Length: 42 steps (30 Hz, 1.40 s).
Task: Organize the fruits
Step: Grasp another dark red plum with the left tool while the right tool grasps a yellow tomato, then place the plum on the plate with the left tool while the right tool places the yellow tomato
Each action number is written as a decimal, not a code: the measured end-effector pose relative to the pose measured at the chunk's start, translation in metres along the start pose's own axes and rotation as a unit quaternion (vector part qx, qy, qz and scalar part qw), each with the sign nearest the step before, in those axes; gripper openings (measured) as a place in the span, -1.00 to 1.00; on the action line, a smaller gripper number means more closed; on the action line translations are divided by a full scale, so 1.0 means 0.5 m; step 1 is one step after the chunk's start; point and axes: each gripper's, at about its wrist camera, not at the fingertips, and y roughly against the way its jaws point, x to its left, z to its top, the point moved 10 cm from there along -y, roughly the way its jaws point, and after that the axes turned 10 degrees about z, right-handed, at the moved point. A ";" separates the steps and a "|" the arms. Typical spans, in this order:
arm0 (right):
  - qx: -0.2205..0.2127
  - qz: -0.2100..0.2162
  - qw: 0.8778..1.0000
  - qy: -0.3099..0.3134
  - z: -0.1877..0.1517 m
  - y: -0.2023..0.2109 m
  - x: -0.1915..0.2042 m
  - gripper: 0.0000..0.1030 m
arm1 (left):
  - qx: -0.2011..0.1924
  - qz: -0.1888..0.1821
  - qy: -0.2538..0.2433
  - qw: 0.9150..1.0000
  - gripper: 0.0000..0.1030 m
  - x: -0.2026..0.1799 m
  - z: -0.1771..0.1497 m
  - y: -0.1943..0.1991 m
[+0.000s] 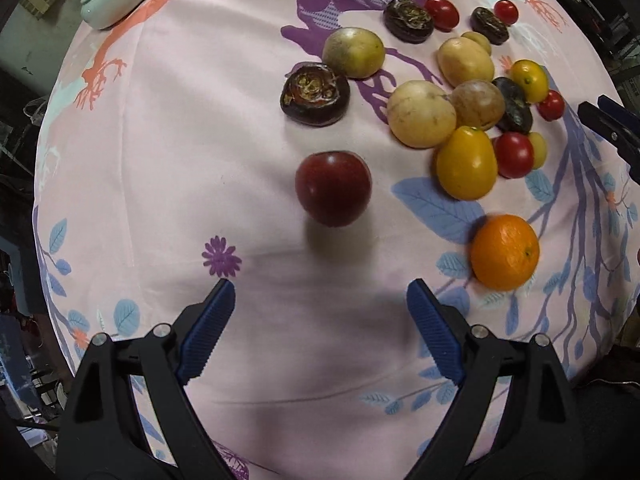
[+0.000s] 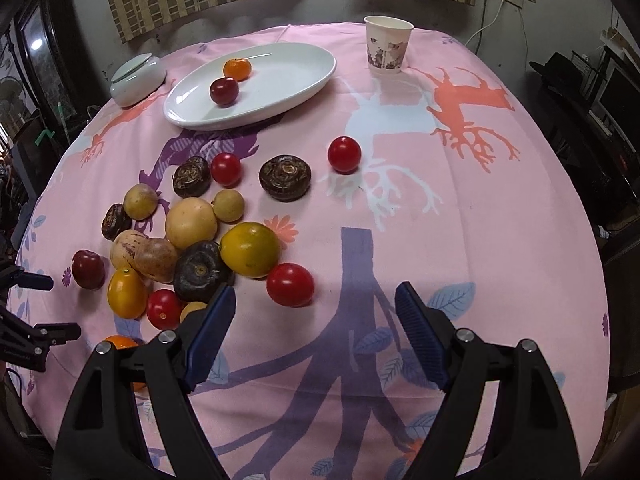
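A dark red plum point(image 1: 333, 188) lies alone on the pink cloth, just ahead of my left gripper point(image 1: 320, 300), which points straight down and is open with nothing between its fingers. An orange point(image 1: 505, 252) sits to its right. Beyond lies a heap of yellow, brown and red fruits point(image 1: 466, 120). In the right wrist view my right gripper point(image 2: 316, 304) is open and empty, with a red tomato point(image 2: 290, 284) just ahead of its left finger. The white oval plate point(image 2: 288, 80) at the back holds a plum point(image 2: 224, 91) and a small orange point(image 2: 237, 69).
A paper cup point(image 2: 386, 45) stands at the back right. A pale lidded dish point(image 2: 138, 79) sits left of the plate. A lone tomato point(image 2: 344, 154) and a dark water chestnut point(image 2: 285, 177) lie mid-table. The table's edge curves round close to the fruits on the left.
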 end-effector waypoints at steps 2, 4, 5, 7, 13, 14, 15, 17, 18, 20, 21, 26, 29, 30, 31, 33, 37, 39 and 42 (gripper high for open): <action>0.005 0.006 1.000 0.010 0.002 -0.013 0.011 0.59 | -0.018 0.016 -0.003 1.000 0.74 0.007 0.025 -0.001; 0.011 0.012 0.999 0.027 0.005 -0.028 0.028 0.59 | -0.042 0.021 -0.001 0.999 0.74 0.013 0.047 0.006; 0.016 0.014 0.999 0.035 0.005 -0.036 0.037 0.59 | -0.050 0.019 0.002 0.999 0.74 0.015 0.056 0.007; 0.022 0.023 0.999 0.037 0.007 -0.047 0.048 0.59 | -0.055 0.011 0.007 0.998 0.74 0.015 0.066 0.003; 0.031 0.040 0.998 0.033 0.014 -0.056 0.052 0.59 | -0.044 -0.005 0.010 0.999 0.32 -0.012 0.086 -0.026; 0.032 0.042 0.998 0.032 0.014 -0.055 0.050 0.59 | -0.041 -0.013 0.010 0.999 0.27 -0.018 0.089 -0.028; 0.032 0.042 0.998 0.030 0.014 -0.053 0.047 0.59 | -0.044 -0.019 0.014 0.999 0.09 -0.018 0.098 -0.028; 0.030 0.044 0.998 0.025 0.014 -0.049 0.040 0.59 | -0.050 -0.032 0.020 0.998 -0.24 -0.027 0.102 -0.022; 0.030 0.044 0.998 0.023 0.014 -0.049 0.037 0.59 | -0.051 -0.031 0.022 0.998 -0.24 -0.027 0.105 -0.021; 0.029 0.043 0.998 0.021 0.016 -0.049 0.034 0.56 | -0.055 -0.031 0.024 0.998 -0.25 -0.036 0.108 -0.017; 0.027 0.043 0.998 0.021 0.019 -0.050 0.033 0.54 | -0.058 -0.034 0.026 0.997 -0.26 -0.036 0.107 -0.015; 0.029 0.040 0.998 0.040 0.041 -0.069 0.042 0.30 | -0.058 -0.054 0.047 0.996 -0.26 -0.024 0.081 -0.002; 0.045 0.053 0.996 0.055 0.045 -0.092 0.054 0.20 | -0.052 -0.063 0.058 0.995 -0.26 -0.016 0.075 -0.010; 0.055 0.058 0.995 0.060 0.044 -0.101 0.059 0.08 | -0.054 -0.066 0.061 0.994 -0.26 -0.013 0.074 -0.011; 0.053 0.061 0.995 0.062 0.047 -0.104 0.063 0.04 | -0.055 -0.068 0.064 0.994 -0.26 -0.010 0.074 -0.014; 0.059 0.074 0.994 0.059 0.052 -0.112 0.067 -0.21 | -0.056 -0.071 0.069 0.994 -0.26 -0.006 0.076 -0.019; 0.080 0.089 0.992 0.044 0.057 -0.119 0.066 -0.22 | -0.056 -0.076 0.076 0.993 -0.26 0.008 0.060 -0.020; 0.086 0.094 0.991 0.038 0.053 -0.115 0.063 -0.23 | -0.057 -0.077 0.082 0.992 -0.26 0.020 0.062 -0.017; 0.077 0.091 0.993 0.025 0.052 -0.097 0.054 -0.23 | -0.067 -0.076 0.087 0.991 -0.26 0.033 0.067 0.000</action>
